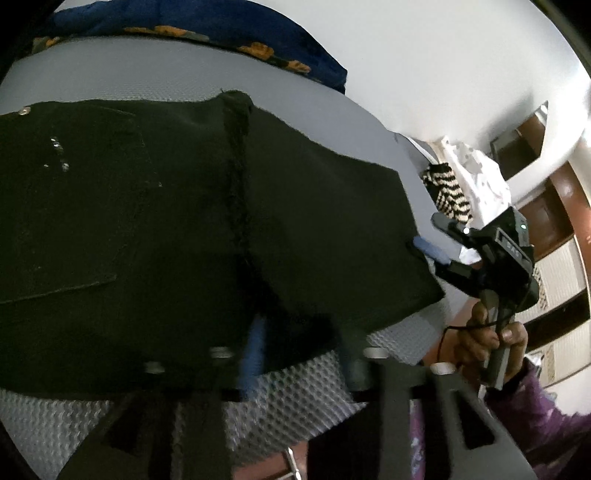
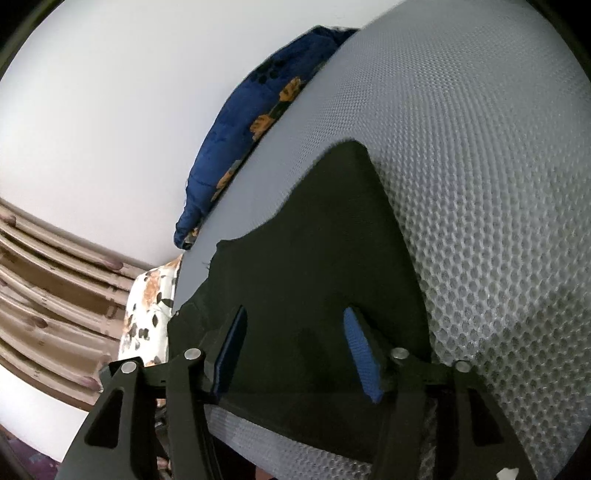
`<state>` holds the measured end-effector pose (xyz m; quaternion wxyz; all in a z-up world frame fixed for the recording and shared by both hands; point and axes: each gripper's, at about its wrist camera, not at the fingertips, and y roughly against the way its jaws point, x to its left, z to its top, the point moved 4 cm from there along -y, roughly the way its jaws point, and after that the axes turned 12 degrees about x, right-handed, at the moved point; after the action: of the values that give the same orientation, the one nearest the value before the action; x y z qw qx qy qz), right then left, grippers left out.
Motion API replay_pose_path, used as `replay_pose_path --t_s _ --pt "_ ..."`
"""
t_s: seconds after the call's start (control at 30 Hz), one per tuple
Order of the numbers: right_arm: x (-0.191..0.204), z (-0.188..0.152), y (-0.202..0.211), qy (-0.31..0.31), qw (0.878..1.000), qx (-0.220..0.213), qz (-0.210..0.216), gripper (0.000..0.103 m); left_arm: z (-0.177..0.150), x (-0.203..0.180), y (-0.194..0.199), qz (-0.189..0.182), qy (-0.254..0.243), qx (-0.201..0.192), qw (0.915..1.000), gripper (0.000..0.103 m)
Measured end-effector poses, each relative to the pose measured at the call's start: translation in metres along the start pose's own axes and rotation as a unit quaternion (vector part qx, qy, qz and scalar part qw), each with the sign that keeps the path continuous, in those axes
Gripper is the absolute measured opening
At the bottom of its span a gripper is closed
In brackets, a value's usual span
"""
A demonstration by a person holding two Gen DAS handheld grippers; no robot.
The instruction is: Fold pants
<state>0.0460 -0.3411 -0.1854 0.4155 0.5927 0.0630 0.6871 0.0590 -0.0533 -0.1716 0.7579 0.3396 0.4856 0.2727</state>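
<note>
Black pants point(image 1: 166, 221) lie spread flat on a grey mesh mattress point(image 1: 295, 398), with a pocket and rivets at the left. My left gripper point(image 1: 304, 332) hovers blurred at the pants' near edge. Its blue pad point(image 1: 255, 350) stands well apart from the other finger, and nothing is pinched. My right gripper point(image 1: 428, 234) sits at the pants' right edge in the left wrist view. In the right wrist view the right gripper point(image 2: 295, 312) is open, with its blue pads point(image 2: 362, 354) wide apart. The black pants point(image 2: 314, 258) lie flat under the gap.
A blue blanket with orange flowers point(image 1: 207, 33) point(image 2: 240, 147) lies along the mattress's far side by a white wall. A striped black-and-cream cloth point(image 1: 447, 192) and a white cloth sit off the right corner. A hand in a purple sleeve point(image 1: 491, 339) holds the right gripper. Wooden slats point(image 2: 55, 277) stand at left.
</note>
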Motion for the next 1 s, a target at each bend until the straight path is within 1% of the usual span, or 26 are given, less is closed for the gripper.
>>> replay_pose_path --t_s 0.03,0.1,0.13,0.2,0.27,0.3,0.37,0.4,0.43,0.47,0.5,0.53,0.57,0.6,0.63,0.7,0.73,0.77,0.83,0.87,0.9,0.93,0.97,1.0 --pt "0.011 0.004 0.005 0.015 1.000 -0.010 0.005 0.054 -0.001 -0.001 0.009 0.009 0.001 -0.015 0.9999 0.066" --pt "0.029 0.009 0.006 0.036 0.999 -0.013 0.022 0.055 -0.003 -0.004 0.025 0.011 -0.005 -0.042 0.9991 0.067" --pt "0.042 0.014 0.002 0.053 0.998 -0.008 0.028 0.056 -0.004 -0.004 0.030 0.008 -0.007 -0.048 0.9988 0.067" --pt "0.060 0.021 -0.015 0.067 0.997 0.003 0.027 0.057 -0.005 -0.003 0.038 0.014 -0.007 -0.054 0.9984 0.067" --pt "0.076 0.027 -0.035 0.074 0.996 0.018 0.039 0.057 -0.008 0.003 0.051 0.036 -0.002 -0.060 0.9976 0.067" --pt "0.088 0.031 -0.052 0.085 0.995 0.026 0.037 0.057 -0.009 0.007 0.060 0.045 0.001 -0.064 0.9969 0.068" --pt "0.101 0.032 -0.077 0.102 0.994 0.041 0.023 0.057 -0.010 0.019 0.076 0.069 0.009 -0.071 0.9951 0.069" --pt "0.107 0.032 -0.093 0.109 0.992 0.054 0.012 0.057 -0.011 0.030 0.088 0.087 0.019 -0.074 0.9933 0.069" --pt "0.110 0.031 -0.114 0.116 0.990 0.075 -0.012 0.059 -0.012 0.041 0.099 0.098 0.027 -0.079 0.9917 0.069" --pt "0.110 0.032 -0.126 0.122 0.988 0.090 -0.031 0.060 -0.012 0.051 0.109 0.107 0.033 -0.084 0.9902 0.070" --pt "0.108 0.031 -0.141 0.128 0.984 0.108 -0.066 0.060 -0.013 0.062 0.120 0.120 0.038 -0.091 0.9879 0.071" --pt "0.107 0.030 -0.150 0.132 0.980 0.119 -0.093 0.060 -0.013 0.080 0.136 0.149 0.043 -0.100 0.9828 0.072" --pt "0.110 0.030 -0.150 0.134 0.980 0.116 -0.096 0.061 -0.014 0.094 0.147 0.169 0.047 -0.104 0.9789 0.073" --pt "0.115 0.030 -0.145 0.135 0.982 0.103 -0.085 0.061 -0.014 0.108 0.156 0.182 0.052 -0.106 0.9761 0.074" --pt "0.124 0.028 -0.135 0.139 0.984 0.087 -0.066 0.061 -0.014 0.129 0.170 0.186 0.058 -0.109 0.9747 0.075" --pt "0.144 0.022 -0.120 0.153 0.985 0.067 -0.038 0.063 -0.013 0.162 0.181 0.157 0.066 -0.108 0.9794 0.081" --pt "0.151 0.017 -0.117 0.158 0.985 0.067 -0.031 0.066 -0.009 0.180 0.181 0.132 0.075 -0.097 0.9836 0.081" --pt "0.156 0.011 -0.118 0.163 0.984 0.070 -0.026 0.068 -0.007 0.194 0.179 0.109 0.082 -0.080 0.9874 0.081" --pt "0.163 -0.002 -0.124 0.164 0.982 0.084 -0.034 0.070 -0.001 0.219 0.166 0.050 0.096 -0.035 0.9935 0.081" --pt "0.163 -0.008 -0.128 0.161 0.982 0.094 -0.037 0.070 0.004 0.230 0.158 0.029 0.103 -0.018 0.9941 0.081" --pt "0.161 -0.016 -0.133 0.151 0.982 0.107 -0.034 0.070 0.009 0.236 0.152 0.010 0.100 -0.007 0.9949 0.081" --pt "0.160 -0.019 -0.134 0.144 0.983 0.111 -0.033 0.070 0.014 0.239 0.145 -0.005 0.084 0.007 0.9964 0.081" --pt "0.157 -0.022 -0.136 0.132 0.984 0.115 -0.031 0.070 0.020 0.238 0.145 -0.002 0.053 0.000 0.9986 0.081" --pt "0.155 -0.024 -0.138 0.123 0.985 0.118 -0.029 0.070 0.028 0.236 0.143 0.010 0.028 0.001 0.9996 0.081"
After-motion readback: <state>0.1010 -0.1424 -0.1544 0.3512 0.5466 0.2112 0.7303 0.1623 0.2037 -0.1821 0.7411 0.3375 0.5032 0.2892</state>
